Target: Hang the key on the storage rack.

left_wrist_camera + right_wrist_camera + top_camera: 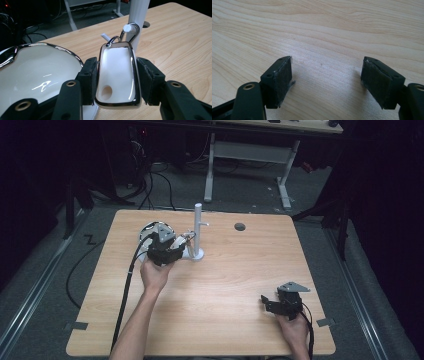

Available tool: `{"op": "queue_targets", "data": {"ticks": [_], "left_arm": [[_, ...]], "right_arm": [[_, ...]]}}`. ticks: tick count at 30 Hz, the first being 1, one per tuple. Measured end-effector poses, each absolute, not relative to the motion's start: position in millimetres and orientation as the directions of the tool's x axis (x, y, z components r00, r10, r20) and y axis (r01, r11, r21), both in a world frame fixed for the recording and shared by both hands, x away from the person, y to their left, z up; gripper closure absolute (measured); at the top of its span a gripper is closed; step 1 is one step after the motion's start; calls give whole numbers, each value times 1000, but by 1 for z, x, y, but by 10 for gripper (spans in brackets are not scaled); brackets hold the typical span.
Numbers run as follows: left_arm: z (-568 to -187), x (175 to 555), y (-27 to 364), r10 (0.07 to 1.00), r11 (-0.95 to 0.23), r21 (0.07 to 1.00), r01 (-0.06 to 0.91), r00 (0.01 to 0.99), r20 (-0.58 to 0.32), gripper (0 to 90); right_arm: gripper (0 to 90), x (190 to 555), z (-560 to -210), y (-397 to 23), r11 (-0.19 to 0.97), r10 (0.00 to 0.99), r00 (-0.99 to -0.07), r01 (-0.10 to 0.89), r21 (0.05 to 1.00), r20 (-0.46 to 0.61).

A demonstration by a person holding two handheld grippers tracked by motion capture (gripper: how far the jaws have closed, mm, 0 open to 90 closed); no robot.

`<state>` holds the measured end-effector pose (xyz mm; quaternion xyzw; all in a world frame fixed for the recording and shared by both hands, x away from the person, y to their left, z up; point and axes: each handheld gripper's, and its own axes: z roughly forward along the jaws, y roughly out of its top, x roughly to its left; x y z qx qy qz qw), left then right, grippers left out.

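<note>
White and chrome-rimmed, the small cup (117, 75) sits clamped between the two black jaws of the left gripper (117, 82), pads pressed against its sides, mouth facing the camera and its thin metal handle pointing toward the white stand (137, 15). In the left gripper view the handle loop lies right at the stand's short peg (130, 28); whether it is already hooked over the peg or only touching it I cannot tell. So the work looks well along: the cup is lifted off the table (235, 285) and brought to the stand, and what seems left is seating the loop, letting go and backing away. A white saucer (37, 72) with the same shiny rim lies just beside the left jaw, close enough to be nudged on the way out. The right gripper (272, 302) rests near the table's front right corner, jaws spread wide with nothing but bare wood between them (327, 75). From above, the stand's base (196, 255) sits near the middle of the back half, well apart from every edge, with plenty of open wood to the right and in front.
</note>
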<state>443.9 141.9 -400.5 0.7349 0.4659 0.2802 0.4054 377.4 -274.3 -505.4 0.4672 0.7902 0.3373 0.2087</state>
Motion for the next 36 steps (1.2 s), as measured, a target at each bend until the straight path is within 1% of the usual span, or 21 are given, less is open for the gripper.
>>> {"op": "queue_targets", "data": {"ticks": [16, 28, 36], "left_arm": [[-416, 448, 126, 903, -275, 828, 489, 426, 49, 527], [-431, 451, 126, 908, -261, 811, 524, 418, 22, 521], [-434, 451, 124, 908, -280, 801, 529, 417, 41, 512]], "right_arm": [[250, 377, -505, -274, 336, 879, -476, 598, 728, -14], [250, 377, -505, -274, 337, 879, -477, 597, 728, -15], [250, 377, -505, -274, 336, 879, -476, 598, 728, -15]]}}
